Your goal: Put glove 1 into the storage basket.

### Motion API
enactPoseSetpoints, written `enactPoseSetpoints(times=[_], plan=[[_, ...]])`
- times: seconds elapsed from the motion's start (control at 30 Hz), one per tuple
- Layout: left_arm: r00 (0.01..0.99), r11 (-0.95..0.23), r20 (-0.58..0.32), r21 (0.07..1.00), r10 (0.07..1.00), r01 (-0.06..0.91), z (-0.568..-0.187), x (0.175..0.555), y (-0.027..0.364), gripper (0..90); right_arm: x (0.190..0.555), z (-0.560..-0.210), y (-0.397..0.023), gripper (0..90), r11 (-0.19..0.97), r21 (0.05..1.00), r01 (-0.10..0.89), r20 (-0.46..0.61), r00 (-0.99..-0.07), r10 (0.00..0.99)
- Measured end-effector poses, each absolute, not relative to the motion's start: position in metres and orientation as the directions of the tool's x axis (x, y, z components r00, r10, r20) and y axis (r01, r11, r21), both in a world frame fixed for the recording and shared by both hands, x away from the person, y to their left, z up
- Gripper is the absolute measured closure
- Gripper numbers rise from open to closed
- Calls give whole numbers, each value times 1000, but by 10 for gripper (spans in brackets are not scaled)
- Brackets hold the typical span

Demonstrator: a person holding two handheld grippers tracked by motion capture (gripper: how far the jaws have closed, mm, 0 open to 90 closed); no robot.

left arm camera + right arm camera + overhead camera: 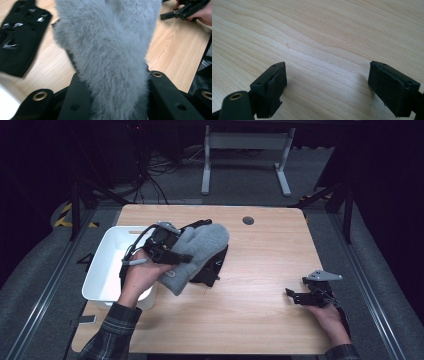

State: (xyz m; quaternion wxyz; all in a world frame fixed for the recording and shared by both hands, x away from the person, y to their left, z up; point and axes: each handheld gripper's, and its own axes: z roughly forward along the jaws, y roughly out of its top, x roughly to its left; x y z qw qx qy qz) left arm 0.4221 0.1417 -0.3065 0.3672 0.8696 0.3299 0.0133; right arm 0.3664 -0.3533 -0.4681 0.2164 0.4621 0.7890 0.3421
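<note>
A fluffy grey mitten [200, 251] is held up over the table's left half, with my left gripper [162, 249] shut on its cuff end. In the left gripper view the grey mitten [110, 50] rises between the two black jaws and covers most of the picture. Under it on the wood lies a black glove [212, 267], seen with silvery marks in the left gripper view as the black glove [20, 37]. My right gripper [300, 296] rests low at the table's right front, open, its pads [274, 85] wide apart over bare wood.
A white bin [112, 265] stands at the table's left edge, just beside my left hand. A round dark grommet [248, 220] sits near the far edge. The wooden table [260, 270] has bare room through its middle and right. Table legs and cables lie beyond.
</note>
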Motion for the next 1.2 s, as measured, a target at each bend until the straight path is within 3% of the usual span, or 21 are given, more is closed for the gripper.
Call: enactPoseSetpoints(times=[0.4, 0.77, 1.2], plan=[[676, -395, -243, 657, 695, 642, -302, 427, 214, 697, 366, -468, -353, 159, 339, 740, 581, -25, -479, 877], [555, -295, -289, 613, 780, 733, -326, 434, 269, 698, 366, -468, -353, 159, 338, 740, 582, -25, -478, 878], [428, -221, -341, 504, 837, 835, -373, 449, 288, 696, 366, -468, -353, 159, 337, 740, 583, -25, -476, 879]])
